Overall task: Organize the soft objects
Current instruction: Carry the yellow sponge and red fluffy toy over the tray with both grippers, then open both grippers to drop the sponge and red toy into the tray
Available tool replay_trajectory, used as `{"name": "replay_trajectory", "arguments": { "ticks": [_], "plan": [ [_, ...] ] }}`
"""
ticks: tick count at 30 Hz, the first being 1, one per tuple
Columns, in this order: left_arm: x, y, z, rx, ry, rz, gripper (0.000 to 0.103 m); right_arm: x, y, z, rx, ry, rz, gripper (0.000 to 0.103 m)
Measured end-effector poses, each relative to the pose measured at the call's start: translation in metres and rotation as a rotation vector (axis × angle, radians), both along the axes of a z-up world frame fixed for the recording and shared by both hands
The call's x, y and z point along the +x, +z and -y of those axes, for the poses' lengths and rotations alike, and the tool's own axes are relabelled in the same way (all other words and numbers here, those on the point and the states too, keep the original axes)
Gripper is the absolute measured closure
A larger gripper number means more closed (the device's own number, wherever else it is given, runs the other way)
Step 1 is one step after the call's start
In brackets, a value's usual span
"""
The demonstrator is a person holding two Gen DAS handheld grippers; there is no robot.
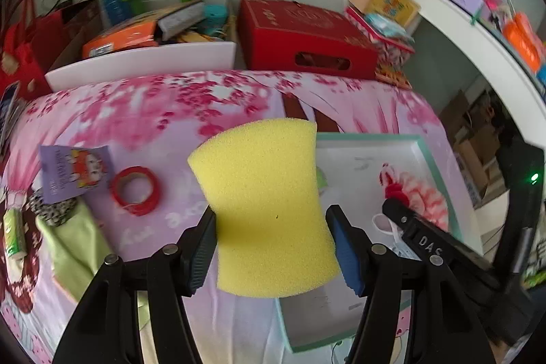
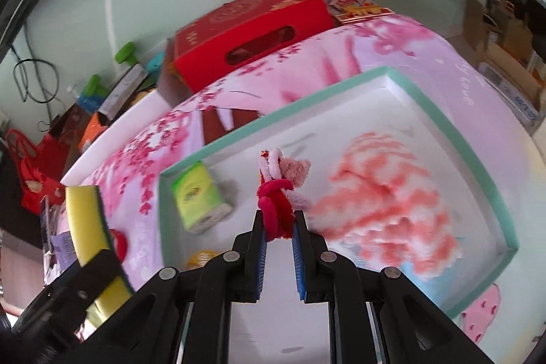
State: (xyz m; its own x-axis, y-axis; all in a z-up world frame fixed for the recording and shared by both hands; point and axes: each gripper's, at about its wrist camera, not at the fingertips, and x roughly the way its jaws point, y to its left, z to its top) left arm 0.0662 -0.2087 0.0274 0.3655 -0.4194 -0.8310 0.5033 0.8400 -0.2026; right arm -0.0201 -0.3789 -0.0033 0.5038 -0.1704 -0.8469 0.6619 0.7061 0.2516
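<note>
Left gripper (image 1: 271, 220): jaws squeezed onto a yellow sponge (image 1: 264, 207), pinching its waist so the sides bow inward; sponge held clear above the bed (image 1: 143, 111) with its pink blossom sheet. Seen from the right wrist, same sponge (image 2: 85, 224) at 9 o'clock, edge-on, with a dark green scouring layer along one side.

Right gripper (image 2: 278, 229): jaws narrow, clamped on a small plush toy (image 2: 278, 193) with red knotted cloth, pink loops and a pale pink body; toy hanging over the inside of a teal-rimmed box (image 2: 443, 121). From the left wrist, that gripper and toy (image 1: 396, 188) at 3 o'clock, over the same box (image 1: 433, 159).

Inside the box: a green tissue pack (image 2: 199, 198) toward 9 o'clock of the toy, a fluffy pink-and-white cloth (image 2: 385, 203) toward 3 o'clock, something yellow (image 2: 201, 258) at the near wall, too blurred to identify.

On the bed at 9 o'clock of the sponge, left-wrist view: a red tape roll (image 1: 136, 191), beside it a purple packet (image 1: 76, 173), then a light green cloth (image 1: 76, 248) and a leopard-print scrunchie (image 1: 53, 208) near the edge.

Beyond the bed at 12 o'clock: a red carton (image 1: 303, 36) against the wall.
</note>
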Motion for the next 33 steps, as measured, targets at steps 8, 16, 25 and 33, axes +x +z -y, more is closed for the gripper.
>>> {"name": "replay_trajectory", "arguments": {
  "ticks": [8,16,25,33],
  "plan": [
    [-0.010,-0.018,0.039,0.019,-0.079,0.005,0.038,-0.014,0.000,0.018,0.007,-0.052,0.001,0.088],
    [-0.012,-0.030,0.052,0.032,-0.094,0.002,0.037,-0.018,0.005,0.024,0.005,-0.075,0.014,0.087],
    [-0.010,-0.027,0.049,0.040,-0.090,0.014,0.020,-0.017,0.009,0.023,0.006,-0.058,0.019,0.084],
    [-0.011,-0.012,0.042,0.032,-0.076,0.048,0.009,-0.027,0.035,0.022,-0.034,-0.062,0.062,0.055]
  ]
}}
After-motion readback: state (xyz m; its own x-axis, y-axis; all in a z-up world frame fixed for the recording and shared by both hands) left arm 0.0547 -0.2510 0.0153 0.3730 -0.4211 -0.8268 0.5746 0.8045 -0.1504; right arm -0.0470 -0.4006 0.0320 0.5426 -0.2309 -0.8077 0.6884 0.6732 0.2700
